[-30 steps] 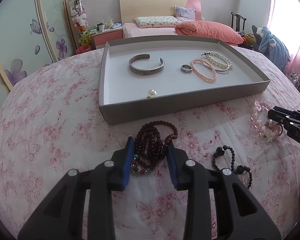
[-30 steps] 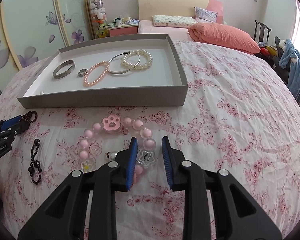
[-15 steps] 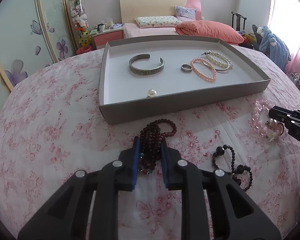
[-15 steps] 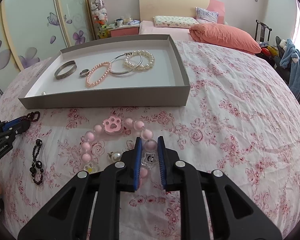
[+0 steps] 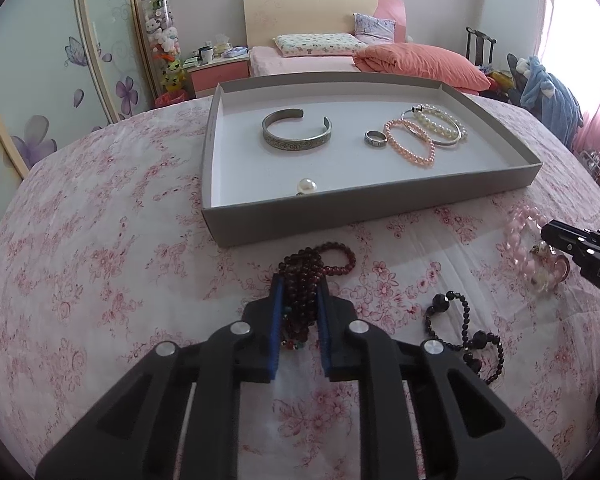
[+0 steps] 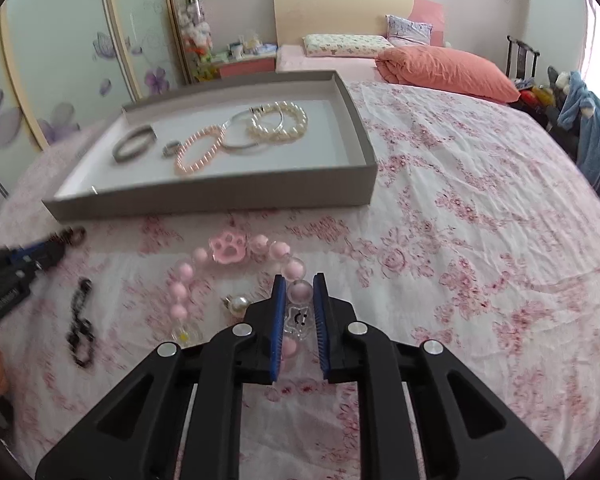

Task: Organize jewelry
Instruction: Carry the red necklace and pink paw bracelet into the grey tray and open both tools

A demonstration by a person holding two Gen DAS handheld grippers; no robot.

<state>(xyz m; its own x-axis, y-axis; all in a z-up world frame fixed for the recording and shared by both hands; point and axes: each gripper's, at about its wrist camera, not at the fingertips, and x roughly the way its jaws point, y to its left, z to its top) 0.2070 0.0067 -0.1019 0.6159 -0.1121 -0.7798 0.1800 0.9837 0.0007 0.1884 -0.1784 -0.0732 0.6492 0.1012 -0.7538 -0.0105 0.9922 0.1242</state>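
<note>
Step in hand: the pick-up, both sides at once. Left gripper [image 5: 299,300], jaws just closing, clenched on dark red bead bracelet [image 5: 306,276] lying at 6 o'clock of the grey tray [image 5: 364,210]. Black bead strand [image 5: 466,334] loose at 4 o'clock. Right gripper [image 6: 299,302], also just closing, pinches pink bead bracelet [image 6: 236,250]. Next, likely: lift clear, carry to 12 o'clock over the tray wall.

Coral duvet [image 5: 420,65], floral bedspread [image 5: 100,240]
</note>
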